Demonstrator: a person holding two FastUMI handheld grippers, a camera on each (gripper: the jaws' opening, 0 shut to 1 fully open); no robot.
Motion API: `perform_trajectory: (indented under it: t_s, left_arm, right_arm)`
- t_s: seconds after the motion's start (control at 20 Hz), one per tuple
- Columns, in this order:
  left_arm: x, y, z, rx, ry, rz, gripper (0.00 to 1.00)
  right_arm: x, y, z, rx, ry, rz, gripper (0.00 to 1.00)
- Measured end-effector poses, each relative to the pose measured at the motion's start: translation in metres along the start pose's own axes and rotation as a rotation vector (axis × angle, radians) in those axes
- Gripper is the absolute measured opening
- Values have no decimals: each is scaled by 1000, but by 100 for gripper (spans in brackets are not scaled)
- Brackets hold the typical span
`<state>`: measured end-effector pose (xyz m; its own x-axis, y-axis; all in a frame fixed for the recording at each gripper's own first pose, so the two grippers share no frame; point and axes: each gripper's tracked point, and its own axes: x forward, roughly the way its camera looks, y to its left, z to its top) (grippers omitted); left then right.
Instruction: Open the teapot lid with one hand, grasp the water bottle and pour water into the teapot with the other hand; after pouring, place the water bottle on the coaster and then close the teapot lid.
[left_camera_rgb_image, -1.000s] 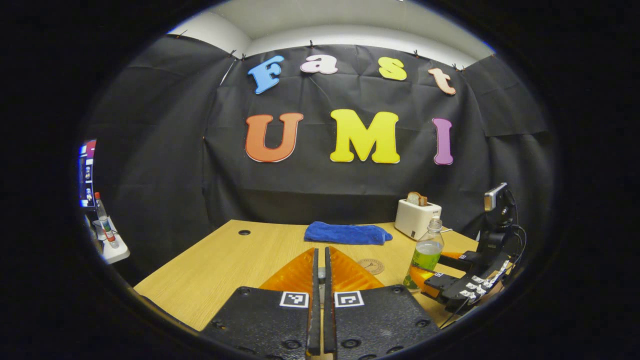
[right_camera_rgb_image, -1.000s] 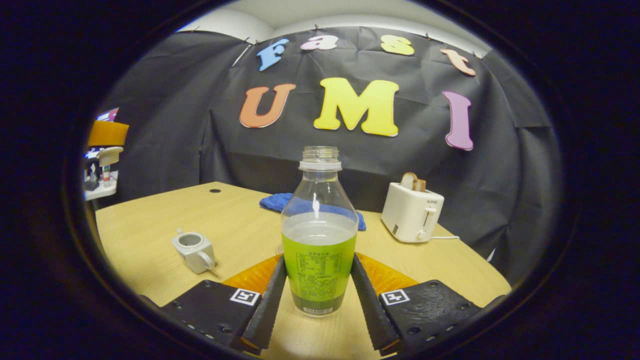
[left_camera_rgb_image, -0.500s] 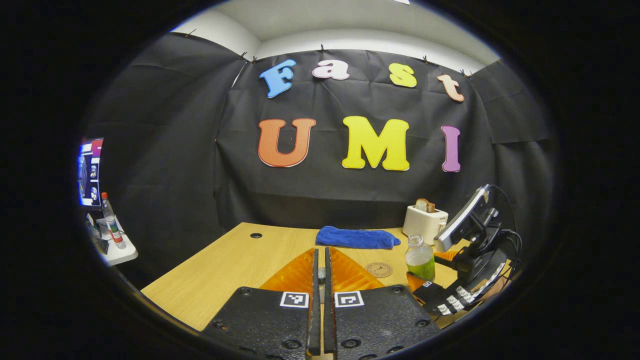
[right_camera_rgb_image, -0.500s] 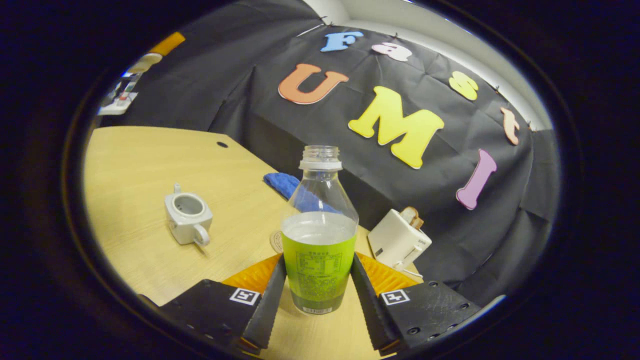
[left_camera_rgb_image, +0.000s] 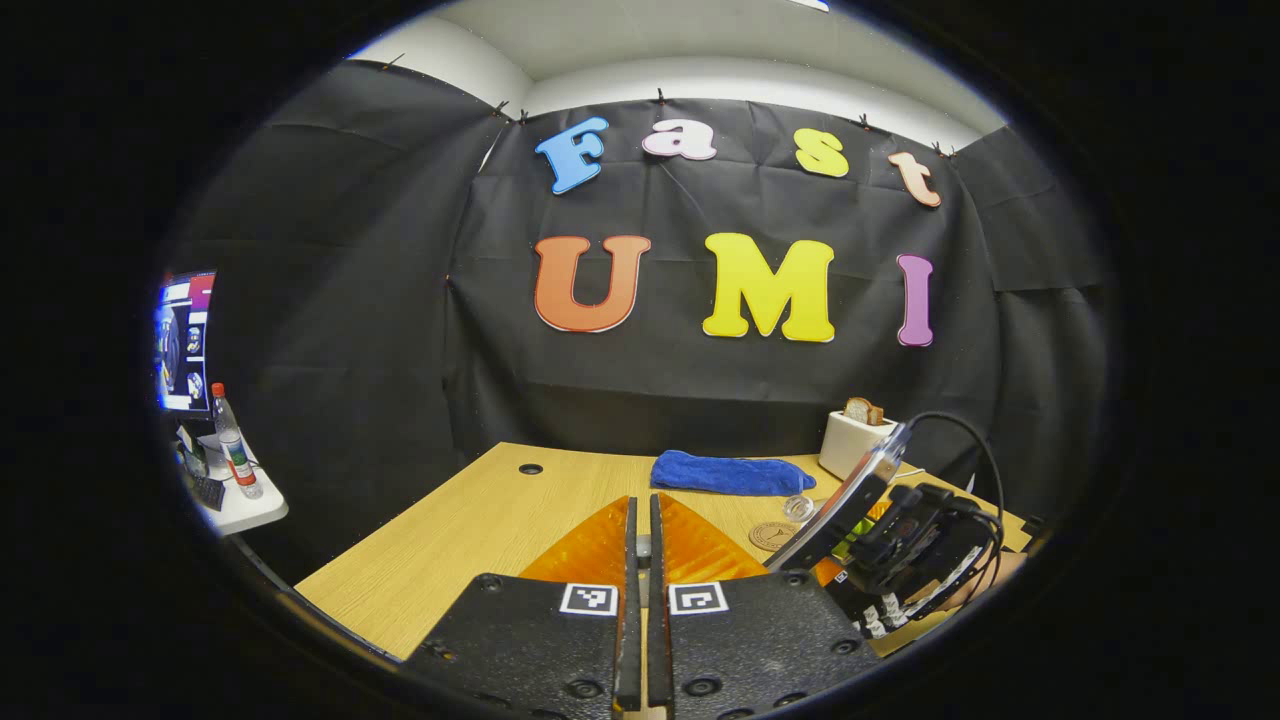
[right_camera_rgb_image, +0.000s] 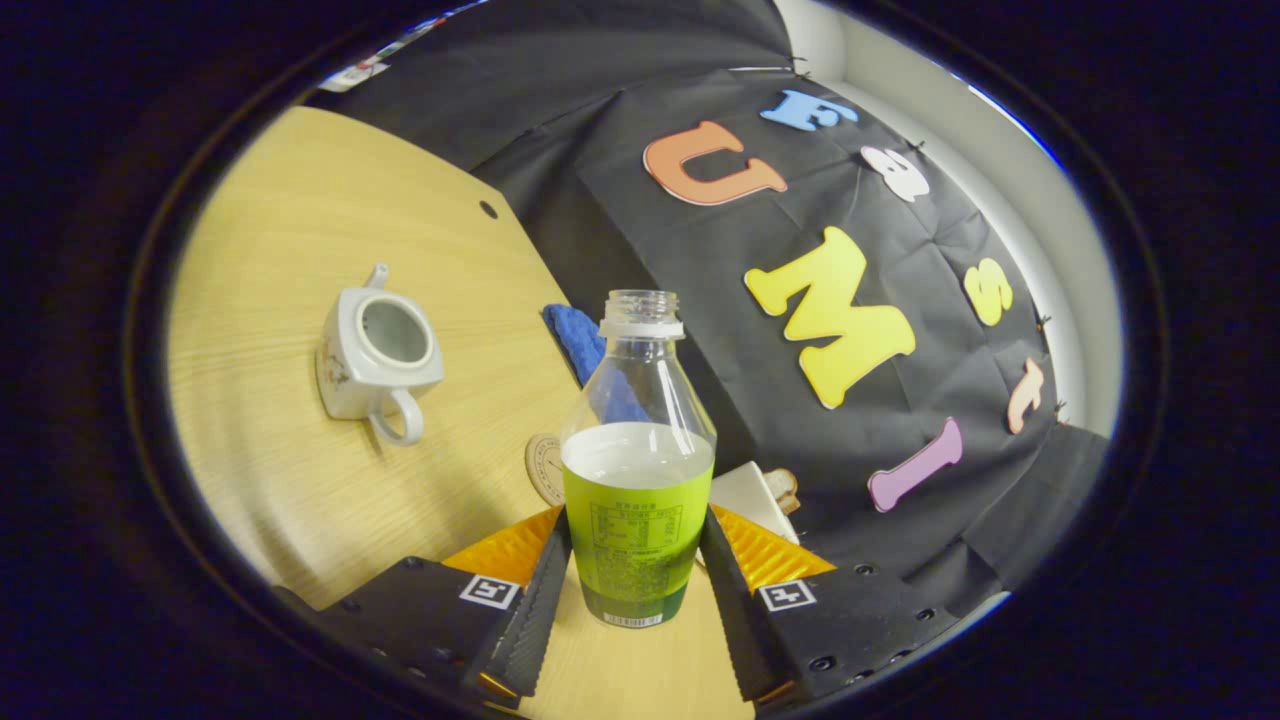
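In the right gripper view the clear water bottle (right_camera_rgb_image: 638, 480), with a green label and no cap, sits between my right gripper's (right_camera_rgb_image: 636, 590) fingers, which press on both its sides. The view is rolled, so the bottle leans toward the white teapot (right_camera_rgb_image: 375, 355), which stands open on the table to its left, handle facing me. The round coaster (right_camera_rgb_image: 545, 468) lies just behind the bottle. In the left gripper view my left gripper (left_camera_rgb_image: 640, 600) is shut high over the table, with a small pale piece of the teapot lid (left_camera_rgb_image: 643, 546) pinched between its fingers. The right gripper (left_camera_rgb_image: 900, 560) is tilted at lower right.
A blue cloth (left_camera_rgb_image: 725, 472) lies at the back of the wooden table (left_camera_rgb_image: 480, 520), and a white toaster (left_camera_rgb_image: 858, 440) with bread stands at the back right. A side shelf with a small bottle (left_camera_rgb_image: 235, 460) and a screen is at far left.
My right gripper has rolled over to the left with the bottle and come nearer the open teapot. The left gripper has stayed shut and drifted only slightly.
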<state>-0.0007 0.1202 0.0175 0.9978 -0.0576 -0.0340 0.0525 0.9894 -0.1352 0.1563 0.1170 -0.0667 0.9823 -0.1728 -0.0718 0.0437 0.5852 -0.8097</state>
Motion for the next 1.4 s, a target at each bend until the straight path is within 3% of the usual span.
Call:
perform_trajectory:
  t_s: [0.4, 1.1, 1.4]
  left_arm:
    - [-3, 2, 0, 1, 5, -14, 5]
    - [-5, 5, -2, 9, 19, -20, 5]
    - [-6, 14, 0, 0, 10, 7, 5]
  right_arm:
    - [3, -4, 10, -401, -45, -175, 71]
    - [-13, 12, 43, -756, -149, -301, 71]
    - [-15, 17, 47, -842, -155, -337, 73]
